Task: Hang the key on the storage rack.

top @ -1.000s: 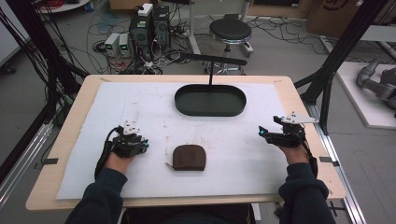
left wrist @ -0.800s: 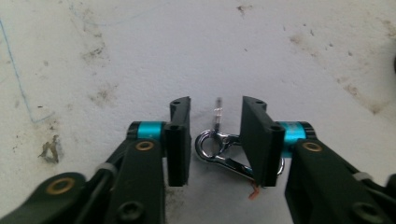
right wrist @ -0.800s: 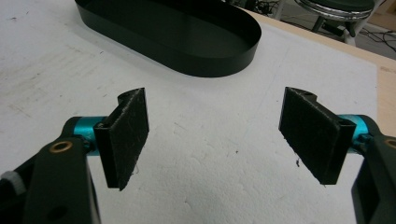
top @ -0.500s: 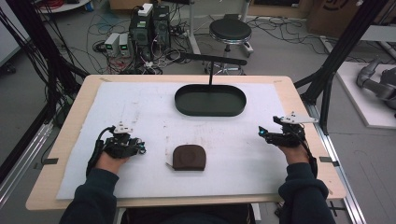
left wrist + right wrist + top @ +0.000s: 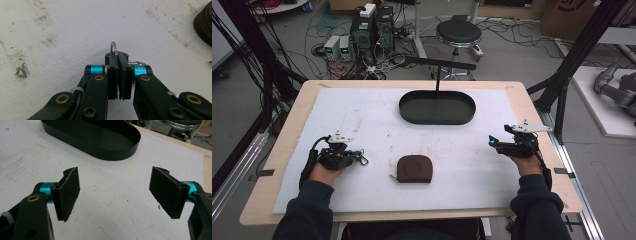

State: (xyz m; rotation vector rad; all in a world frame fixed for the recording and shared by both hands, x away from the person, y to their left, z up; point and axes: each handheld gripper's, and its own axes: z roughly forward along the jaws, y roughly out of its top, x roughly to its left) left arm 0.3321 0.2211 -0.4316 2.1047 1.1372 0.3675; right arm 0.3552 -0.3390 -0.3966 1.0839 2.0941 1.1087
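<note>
A brown zipped pouch (image 5: 414, 168) lies flat on the white mat near the front middle; its zipper edge (image 5: 203, 22) shows at the upper right of the left gripper view. My left gripper (image 5: 363, 160) rests on the mat left of the pouch, apart from it. Its jaws (image 5: 117, 53) are shut on a small silver metal ring (image 5: 113, 47) that sticks out past the tips. My right gripper (image 5: 492, 143) sits at the right side of the mat, open (image 5: 115, 195), with nothing between its pads (image 5: 68, 192).
A black oval tray (image 5: 437, 107) stands at the back middle of the mat, and its wall (image 5: 100, 151) is ahead of the right gripper. The wooden table edge (image 5: 532, 112) borders the mat. A stool and cables are on the floor beyond.
My left hand and gripper have shifted slightly left and toward the front edge. The right gripper and the pouch have not moved.
</note>
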